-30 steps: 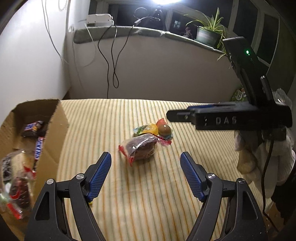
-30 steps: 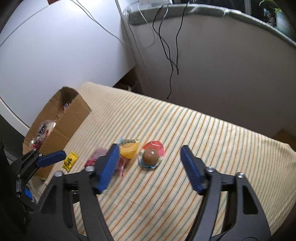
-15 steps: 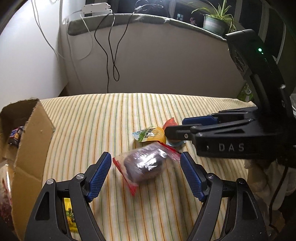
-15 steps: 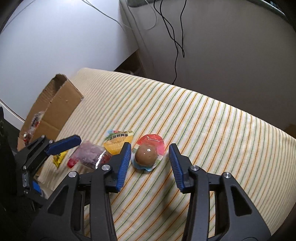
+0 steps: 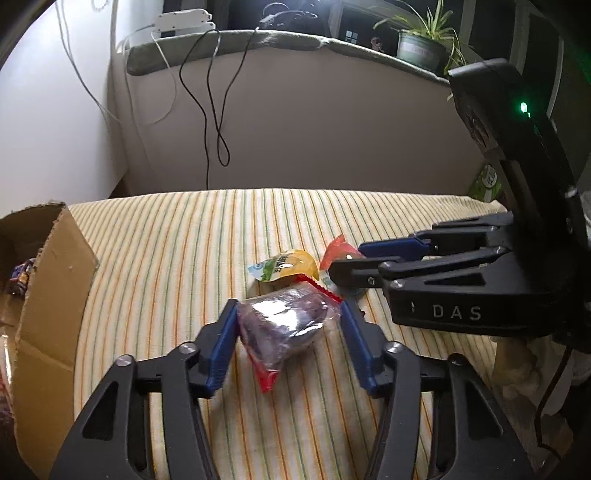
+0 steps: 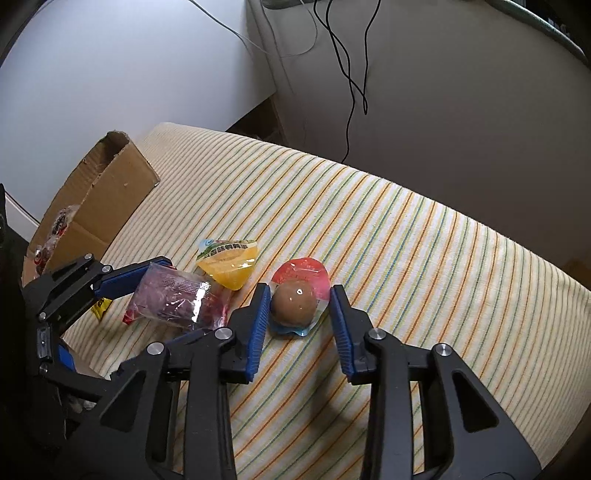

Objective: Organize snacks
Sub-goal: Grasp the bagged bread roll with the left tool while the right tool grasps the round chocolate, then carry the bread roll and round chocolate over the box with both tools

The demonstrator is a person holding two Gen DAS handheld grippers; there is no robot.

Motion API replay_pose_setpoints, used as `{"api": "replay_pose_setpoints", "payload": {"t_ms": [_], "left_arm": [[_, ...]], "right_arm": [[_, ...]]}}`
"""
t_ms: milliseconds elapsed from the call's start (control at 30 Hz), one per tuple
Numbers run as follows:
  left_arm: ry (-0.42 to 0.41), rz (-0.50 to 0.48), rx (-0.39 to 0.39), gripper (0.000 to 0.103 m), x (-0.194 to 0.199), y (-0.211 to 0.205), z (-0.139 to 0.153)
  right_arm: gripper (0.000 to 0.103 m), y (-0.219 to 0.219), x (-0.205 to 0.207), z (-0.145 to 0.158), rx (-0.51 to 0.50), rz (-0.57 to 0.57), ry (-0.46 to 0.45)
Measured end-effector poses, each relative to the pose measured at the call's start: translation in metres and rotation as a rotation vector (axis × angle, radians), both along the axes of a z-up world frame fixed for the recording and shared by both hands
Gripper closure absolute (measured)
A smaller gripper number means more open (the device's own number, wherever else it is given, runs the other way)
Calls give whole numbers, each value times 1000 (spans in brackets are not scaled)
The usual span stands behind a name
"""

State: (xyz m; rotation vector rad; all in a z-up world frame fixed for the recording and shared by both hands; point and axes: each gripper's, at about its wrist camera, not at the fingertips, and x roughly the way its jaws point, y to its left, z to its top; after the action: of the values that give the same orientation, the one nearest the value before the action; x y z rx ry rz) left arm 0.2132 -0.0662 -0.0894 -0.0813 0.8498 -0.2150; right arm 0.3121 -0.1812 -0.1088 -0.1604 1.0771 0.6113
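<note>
Red-lidded snack (image 5: 337, 254) behind right hand-held gripper (image 5: 369, 260)

Beneath everything you have a striped cloth (image 5: 177, 236) in yellow, orange and green lines, running back to a pale wall panel (image 5: 332, 122) whose ledge is topped with a grey-green cushion (image 5: 236, 46). On the far left of that ledge you can see a white power strip (image 5: 183, 20), with black cables (image 5: 216, 110) and thin white ones looping down the panel below it. Far right on the ledge sits a potted spider plant (image 5: 421, 40), and a plain white wall (image 6: 122, 66) closes off your left side.
</note>
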Motion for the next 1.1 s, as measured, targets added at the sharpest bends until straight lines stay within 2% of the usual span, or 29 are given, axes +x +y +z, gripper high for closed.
{"api": "replay_pose_setpoints", "payload": {"t_ms": [133, 400, 733, 1100], "left_arm": [[-1, -6, -5, 65, -5, 1, 3], [-18, -14, -15, 66, -18, 1, 7], [-68, -19, -40, 66, -38, 15, 27], [-148, 39, -45, 66, -64, 49, 58]], "right_arm": [[69, 1, -2, 1, -8, -2, -7], [70, 1, -12, 3, -28, -2, -24], [70, -7, -27, 17, -15, -17, -47], [70, 1, -50, 58, 10, -2, -117]]}}
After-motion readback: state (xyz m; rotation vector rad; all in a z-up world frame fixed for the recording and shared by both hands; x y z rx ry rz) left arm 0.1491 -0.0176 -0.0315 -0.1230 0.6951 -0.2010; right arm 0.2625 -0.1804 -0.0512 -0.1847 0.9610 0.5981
